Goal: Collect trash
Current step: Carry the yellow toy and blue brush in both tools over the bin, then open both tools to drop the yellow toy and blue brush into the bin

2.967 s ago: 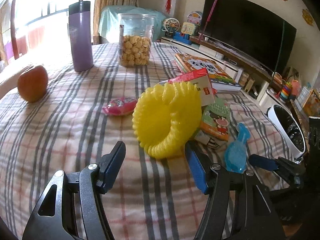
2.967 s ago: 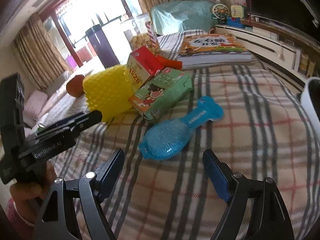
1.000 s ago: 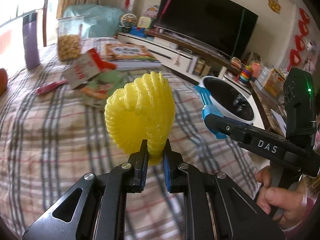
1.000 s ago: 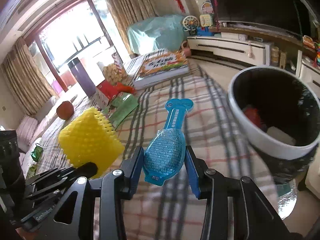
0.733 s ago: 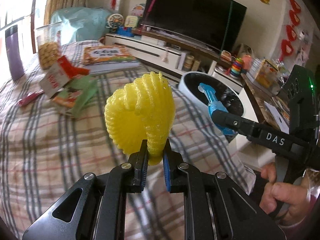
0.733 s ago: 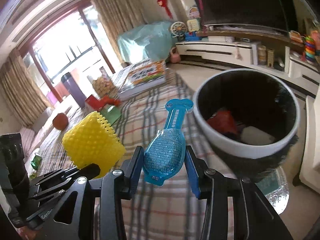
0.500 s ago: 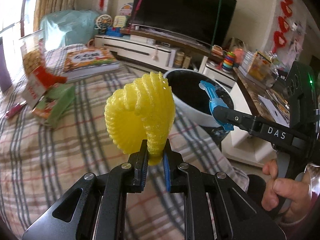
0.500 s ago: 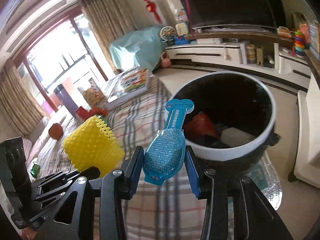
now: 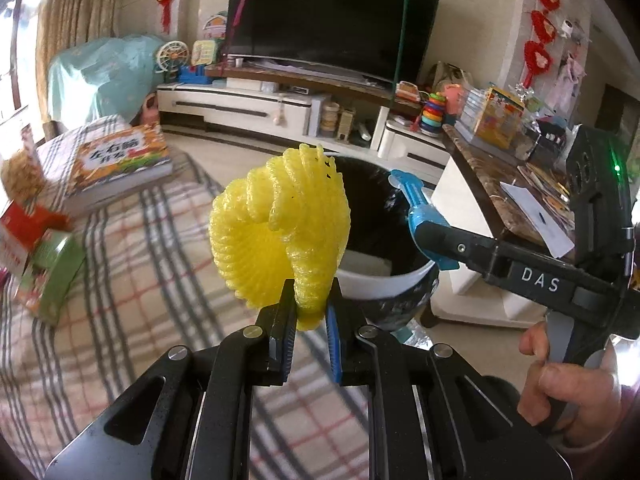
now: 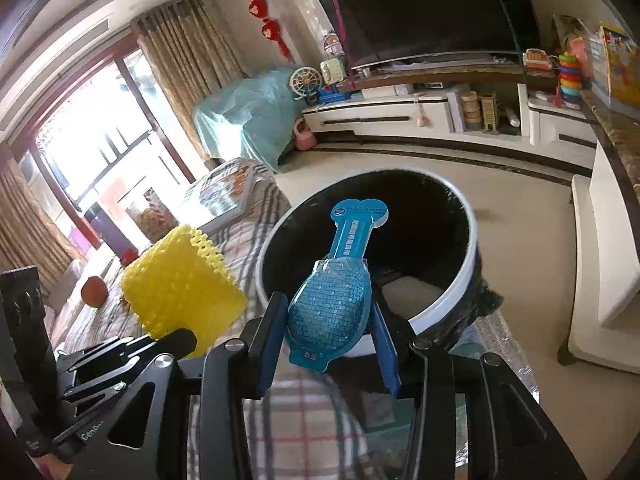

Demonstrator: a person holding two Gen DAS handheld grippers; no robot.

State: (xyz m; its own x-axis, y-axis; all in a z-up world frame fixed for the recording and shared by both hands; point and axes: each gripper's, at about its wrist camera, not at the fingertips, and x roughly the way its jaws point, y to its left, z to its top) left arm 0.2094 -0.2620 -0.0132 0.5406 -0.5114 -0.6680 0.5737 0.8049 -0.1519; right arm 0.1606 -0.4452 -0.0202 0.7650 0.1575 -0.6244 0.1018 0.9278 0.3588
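Big plaid-covered desk (image 9: pixel 132 264) runs off to the left of the left tool, with a picture book (image 9: pixel 120 164) and a green snack packet (image 9: pixel 52 280) lying on it further out on that side. Straight ahead of both tools, just past the desk edge, sits the trash bin (image 10: pixel 460 296), white rim with a black liner, and there's something pale and white at the bottom of it.

Left tool (image 9: pixel 310 316) is clamped narrow on the bottom edge of a yellow foam net (image 9: pixel 280 232), the ribbed fruit-wrap kind, which stands up from the jaws and partly blocks the bin behind it. From the right camera the same net sits to the left of the right tool, over the desk edge right beside the bin rim.

Right tool (image 10: pixel 328 332) is pinched on the fat end of a blue blister pack (image 10: pixel 340 292), bone-shaped, its narrow end pointing forward over the bin opening. It's held above the rim, not touching the bin.

Small stuff: an apple (image 10: pixel 94 291) way back on the desk, far left of the right tool.
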